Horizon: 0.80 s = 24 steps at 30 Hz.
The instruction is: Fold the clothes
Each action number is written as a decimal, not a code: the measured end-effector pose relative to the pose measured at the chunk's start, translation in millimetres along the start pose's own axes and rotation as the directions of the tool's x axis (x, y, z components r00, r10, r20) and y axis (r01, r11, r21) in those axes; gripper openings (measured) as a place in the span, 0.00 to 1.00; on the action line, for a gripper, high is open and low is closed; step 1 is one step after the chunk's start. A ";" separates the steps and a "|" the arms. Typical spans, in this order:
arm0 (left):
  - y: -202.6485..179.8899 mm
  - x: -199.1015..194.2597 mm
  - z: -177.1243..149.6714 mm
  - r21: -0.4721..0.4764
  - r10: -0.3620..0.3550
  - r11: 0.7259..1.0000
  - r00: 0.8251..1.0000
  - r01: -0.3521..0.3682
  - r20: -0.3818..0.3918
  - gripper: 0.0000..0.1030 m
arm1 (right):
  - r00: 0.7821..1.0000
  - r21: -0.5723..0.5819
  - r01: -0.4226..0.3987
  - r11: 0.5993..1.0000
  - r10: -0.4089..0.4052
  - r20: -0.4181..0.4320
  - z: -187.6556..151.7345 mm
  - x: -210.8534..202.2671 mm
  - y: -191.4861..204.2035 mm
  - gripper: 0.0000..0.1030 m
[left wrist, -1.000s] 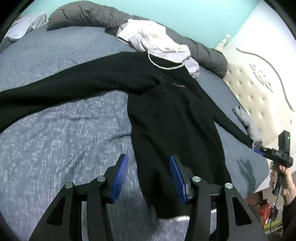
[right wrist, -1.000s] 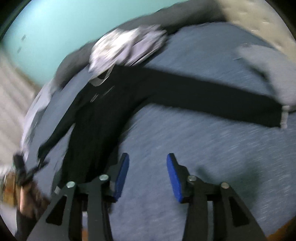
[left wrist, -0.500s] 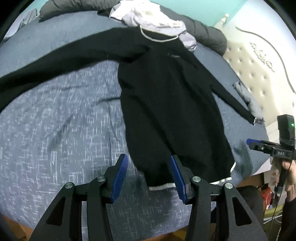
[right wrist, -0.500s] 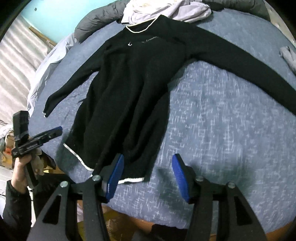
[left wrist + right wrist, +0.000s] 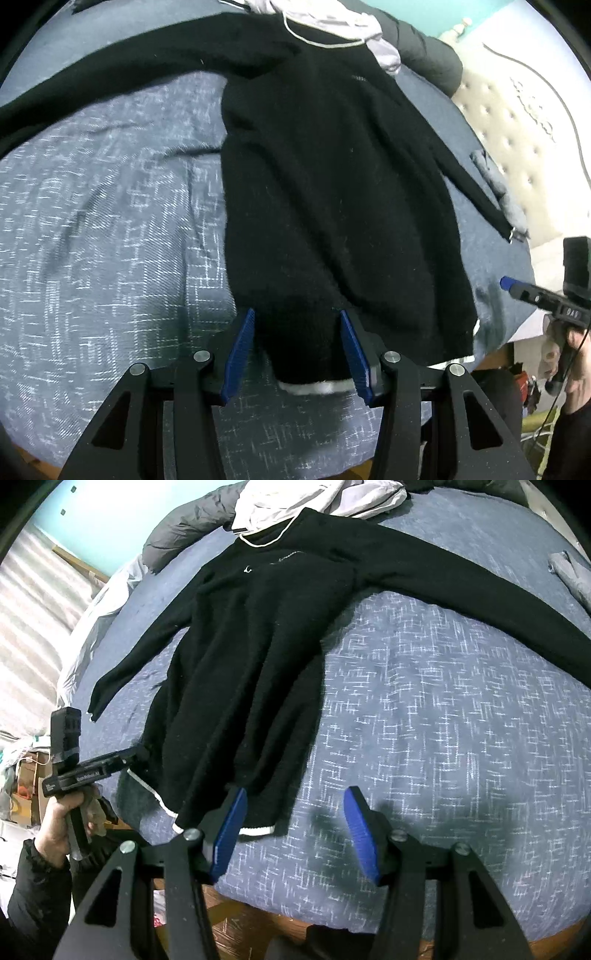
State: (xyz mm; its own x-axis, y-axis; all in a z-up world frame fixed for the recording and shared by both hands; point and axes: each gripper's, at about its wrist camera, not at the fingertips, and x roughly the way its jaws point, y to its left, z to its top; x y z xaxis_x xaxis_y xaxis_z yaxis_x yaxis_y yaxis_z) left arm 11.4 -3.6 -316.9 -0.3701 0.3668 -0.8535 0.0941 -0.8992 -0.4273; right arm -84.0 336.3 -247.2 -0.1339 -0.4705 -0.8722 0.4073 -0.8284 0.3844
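Both grippers hang half open, empty, above the near hem point(image 5: 317, 386) of the sweater point(image 5: 332, 177): left gripper point(image 5: 297, 356) straddles one corner, right gripper point(image 5: 293, 829) should shift onto the other before pinching.

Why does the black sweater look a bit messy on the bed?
The black sweater lies mostly flat on the blue bedspread, but its bottom hem is bunched and uneven near the bed's edge. Its collar touches a heap of pale clothes that are not folded yet.
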 end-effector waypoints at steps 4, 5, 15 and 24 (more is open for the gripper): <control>-1.2 -3.7 -1.8 0.032 -0.014 0.999 1.000 0.014 0.013 0.28 | 1.000 0.002 0.017 1.000 -0.017 -0.011 0.1 2.2 -0.7 0.54; -2.2 -7.0 -2.0 0.042 -0.019 0.999 1.000 0.018 0.021 0.24 | 1.000 0.004 0.020 1.000 -0.020 -0.012 0.2 2.2 -0.9 0.54; -5.6 -85.3 1.1 0.116 -0.088 0.991 0.983 0.070 0.161 0.09 | 0.998 -0.007 0.027 1.000 -0.027 -0.052 1.3 9.0 6.1 0.58; 32.4 -118.6 -0.5 0.089 -0.038 0.996 0.978 0.020 0.206 0.04 | 0.990 -0.007 0.041 0.999 -0.042 -0.138 5.1 54.7 15.0 0.59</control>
State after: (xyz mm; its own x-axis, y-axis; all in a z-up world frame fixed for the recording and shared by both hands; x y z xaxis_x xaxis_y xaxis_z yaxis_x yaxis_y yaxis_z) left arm 58.7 -76.1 -229.6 -0.5554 0.3435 -0.7573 0.0042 -0.9095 -0.4156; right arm -89.8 296.7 -287.6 -0.0249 -0.3892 -0.9208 0.4074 -0.8451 0.3462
